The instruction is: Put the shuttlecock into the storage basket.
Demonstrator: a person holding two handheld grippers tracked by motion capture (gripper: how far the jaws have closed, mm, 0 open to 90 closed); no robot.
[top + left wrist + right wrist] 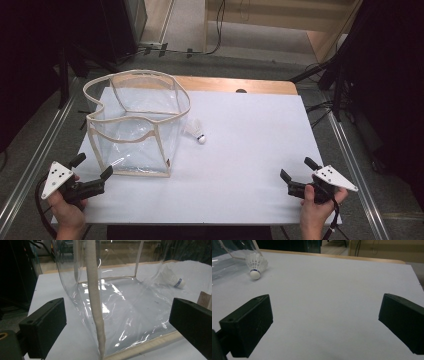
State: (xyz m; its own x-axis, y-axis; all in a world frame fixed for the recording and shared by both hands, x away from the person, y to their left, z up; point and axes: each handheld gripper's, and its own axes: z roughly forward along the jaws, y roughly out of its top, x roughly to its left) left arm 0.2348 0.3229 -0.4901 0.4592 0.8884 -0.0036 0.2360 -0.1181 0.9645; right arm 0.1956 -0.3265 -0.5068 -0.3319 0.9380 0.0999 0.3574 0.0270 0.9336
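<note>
A clear plastic bag (137, 125) with cream fabric trim stands open on the left half of the white table (250, 165). Just to its right lies a white shuttlecock (196, 131), cork end toward me. My left gripper (91, 166) is open near the bag's front left corner, and the bag's trimmed corner seam (96, 305) stands between its jaws. The shuttlecock (175, 280) shows through the plastic beyond. My right gripper (296, 168) is open at the table's front right, with bare table between its jaws. The shuttlecock (256, 263) lies far ahead to its left.
A wooden strip (235, 84) runs along the table's far edge. Metal rails (350, 150) flank the table on both sides. Dark stands and cables (345, 65) crowd the floor at the back.
</note>
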